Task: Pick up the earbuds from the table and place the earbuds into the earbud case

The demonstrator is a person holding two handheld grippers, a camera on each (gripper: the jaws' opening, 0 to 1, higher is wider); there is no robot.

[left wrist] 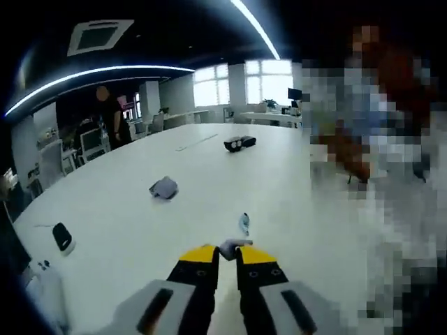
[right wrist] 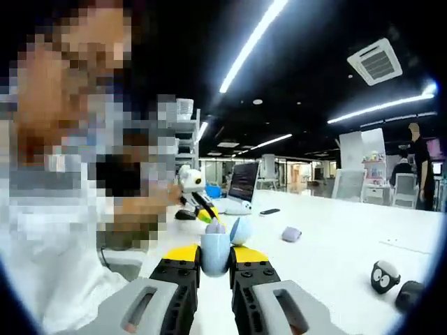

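Note:
My left gripper (left wrist: 227, 250) is shut on a small pale earbud (left wrist: 234, 245), which sticks out between its yellow jaw tips just above the white table (left wrist: 140, 216). A second, bluish earbud (left wrist: 244, 223) lies on the table just ahead of it. My right gripper (right wrist: 215, 255) is shut on a light blue earbud case (right wrist: 214, 252), held upright above the table with its rounded lid (right wrist: 241, 230) tipped open to the right. Beyond the case, another yellow-tipped gripper (right wrist: 204, 208) comes in from the left.
A small lavender-grey object (left wrist: 164, 187) (right wrist: 291, 234) lies mid-table. A black item (left wrist: 239, 143) sits further back and a black device (left wrist: 63, 237) is at the left edge. A laptop (right wrist: 243, 185), a phone (right wrist: 269, 211) and a black round toy (right wrist: 384, 276) stand on the table. A person sits close by; another stands far off.

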